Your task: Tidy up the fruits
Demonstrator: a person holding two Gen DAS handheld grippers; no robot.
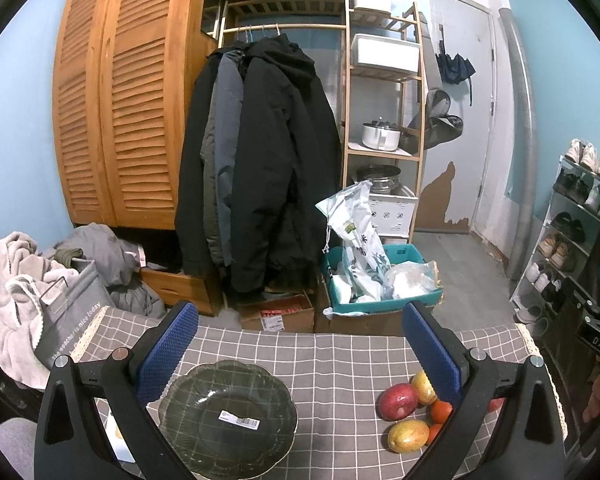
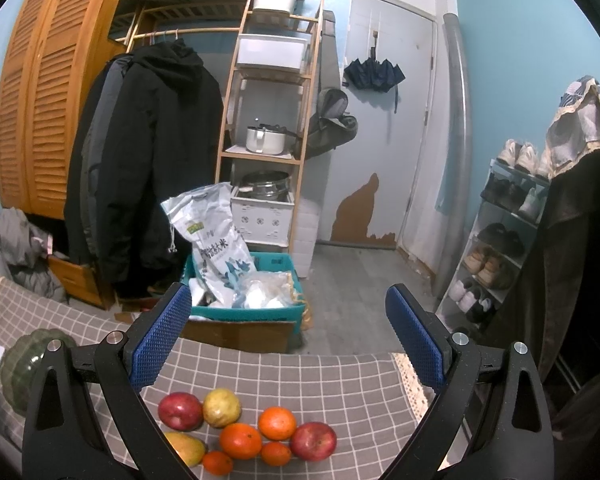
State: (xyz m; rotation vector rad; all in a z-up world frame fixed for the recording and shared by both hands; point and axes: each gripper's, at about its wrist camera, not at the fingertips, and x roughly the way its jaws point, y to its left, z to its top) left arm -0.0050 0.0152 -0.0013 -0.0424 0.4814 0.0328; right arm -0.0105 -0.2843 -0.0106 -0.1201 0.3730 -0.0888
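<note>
Left gripper (image 1: pixel 298 344): fingers (image 1: pixel 168 354) spread wide, nothing between them, raised above the table and angled down. Pads are blue and knurled, on black arms. Below the gap, nearer the left finger, lies a plate (image 1: pixel 228 418): dark green glass, scalloped rim, barcode sticker at centre, no fruit on it.

Right gripper (image 2: pixel 288 336): fingers (image 2: pixel 160 342) likewise spread, holding nothing, poised above the fruit (image 2: pixel 248 428). The fruit sits in a tight cluster under the gap: two red apples, several oranges, a yellow round fruit, and a mango (image 2: pixel 186 448) partly behind the left finger. In the left view the cluster lies beside the right finger.

Surface: tablecloth (image 2: pixel 320 384), grey with white grid, lace-edged. Beyond the fingertips: coats (image 1: pixel 256 168), louvred wardrobe (image 1: pixel 120 92), wooden shelf (image 1: pixel 384 92), teal crate (image 2: pixel 244 304), door (image 2: pixel 388 120), shoe rack (image 2: pixel 500 240).
</note>
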